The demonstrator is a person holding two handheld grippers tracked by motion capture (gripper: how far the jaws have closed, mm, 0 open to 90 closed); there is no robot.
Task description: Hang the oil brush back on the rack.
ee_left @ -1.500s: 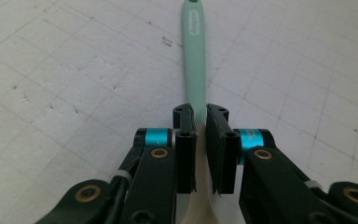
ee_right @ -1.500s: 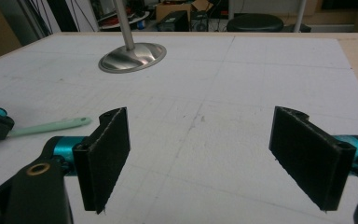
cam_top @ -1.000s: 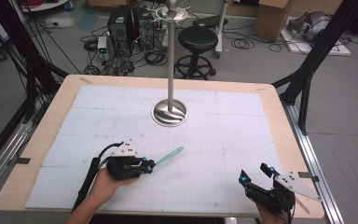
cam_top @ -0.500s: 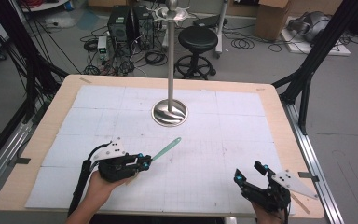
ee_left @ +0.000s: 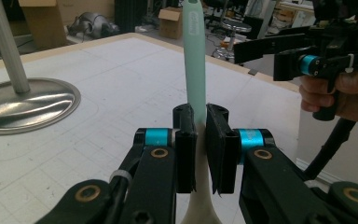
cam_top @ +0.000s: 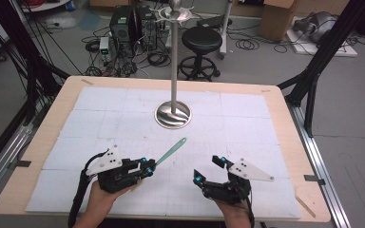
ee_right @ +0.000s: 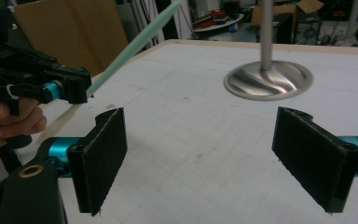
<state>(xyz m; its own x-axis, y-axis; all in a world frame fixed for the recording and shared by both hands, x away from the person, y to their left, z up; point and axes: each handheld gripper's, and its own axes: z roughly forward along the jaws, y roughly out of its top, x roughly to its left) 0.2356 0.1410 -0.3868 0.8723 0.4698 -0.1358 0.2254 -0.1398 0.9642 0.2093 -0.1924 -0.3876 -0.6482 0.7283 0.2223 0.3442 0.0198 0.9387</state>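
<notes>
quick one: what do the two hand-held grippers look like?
Both alike: the left hand-held gripper and the right hand-held gripper have black bodies, flat black jaw pads, cyan collars and brass-coloured pivot bolts. Each carries a grey three-cornered plate with dark dots. A black cable trails from the left one.

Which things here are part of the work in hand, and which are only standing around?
In use:
- mint-green utensil, clamped in the left gripper
- right gripper, jaws wide open, holding nothing

Standing by:
- metal stand on the table
- black stool and boxes on the floor behind
</notes>
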